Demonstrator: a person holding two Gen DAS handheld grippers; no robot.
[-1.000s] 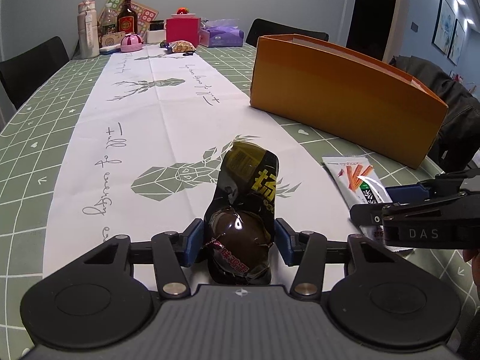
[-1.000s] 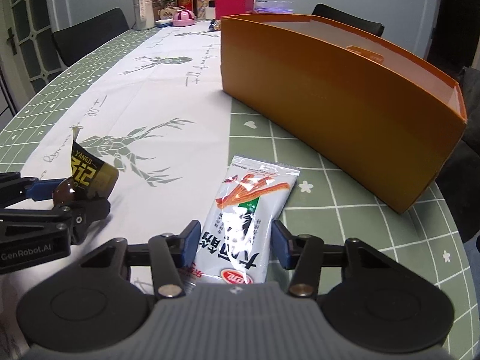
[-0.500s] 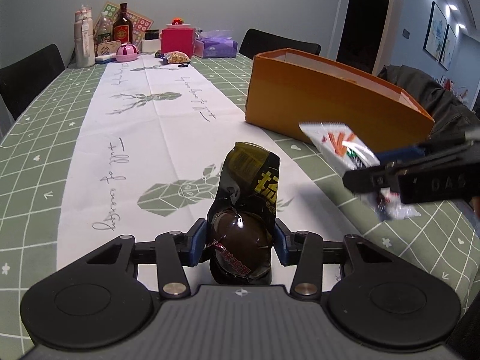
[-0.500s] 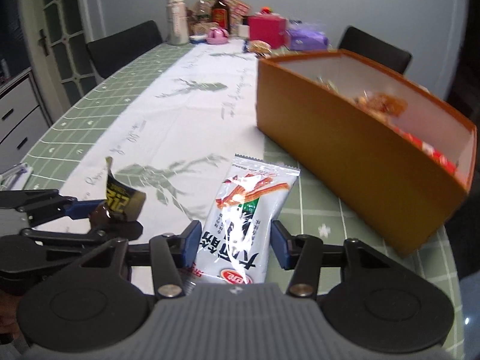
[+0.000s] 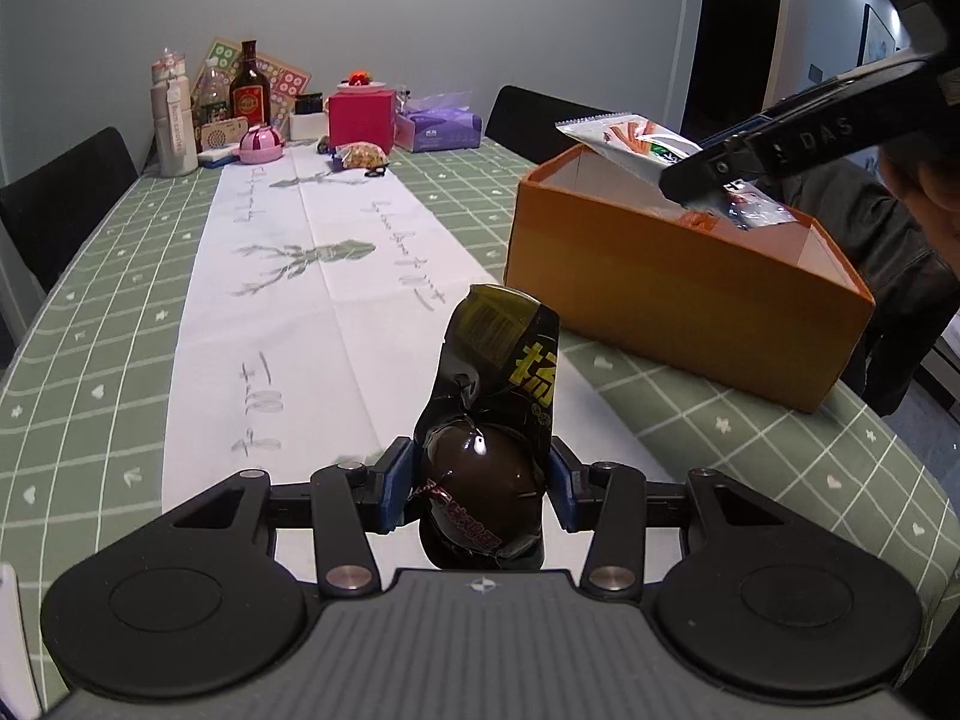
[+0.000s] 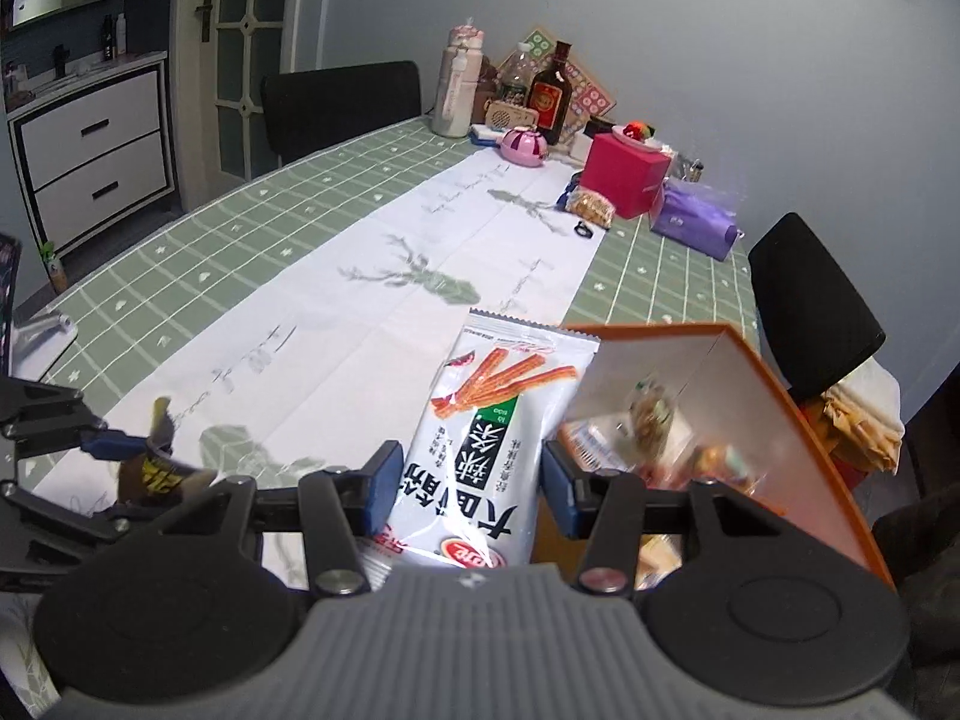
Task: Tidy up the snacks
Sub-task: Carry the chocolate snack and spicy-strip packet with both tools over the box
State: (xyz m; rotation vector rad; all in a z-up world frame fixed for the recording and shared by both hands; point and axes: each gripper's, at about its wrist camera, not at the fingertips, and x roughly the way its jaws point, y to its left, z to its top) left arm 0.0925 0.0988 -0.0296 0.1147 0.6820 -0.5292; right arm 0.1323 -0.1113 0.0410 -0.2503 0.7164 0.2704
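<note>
The left gripper (image 5: 480, 474) has its jaws clenched on the dark snack pouch (image 5: 489, 420), gripping the bulging lower part; the pouch stands upright at lower centre of the left wrist view, above the bench (image 5: 108, 312) and its white runner (image 5: 312, 312). The right gripper (image 6: 468, 480) has its jaws clenched on the white snack packet (image 6: 486, 438) near its bottom seal, with the printed top end projecting forward. In the left wrist view this packet (image 5: 648, 150) appears at upper right, held above the open top of the orange box (image 5: 672, 300). The box interior, at right of the right wrist view, already contains several wrapped snacks, blurred and not identifiable.

Handling assessment:
- Both packages appear light, soft, film-wrapped and probably slippery. The film deforms under jaw pressure; the dark pouch is visibly creased above the grip.
- The white packet likely holds brittle sticks. Grip at a sealed end or flat edge, not across the middle, to avoid crushing.
- The dark pouch contains a rounded, firmer mass. A grip across this bulge seems secure; the empty upper film would give a weaker hold.

Judged step: deposit of the white packet into the box; the dark pouch is not yet placed.
</note>
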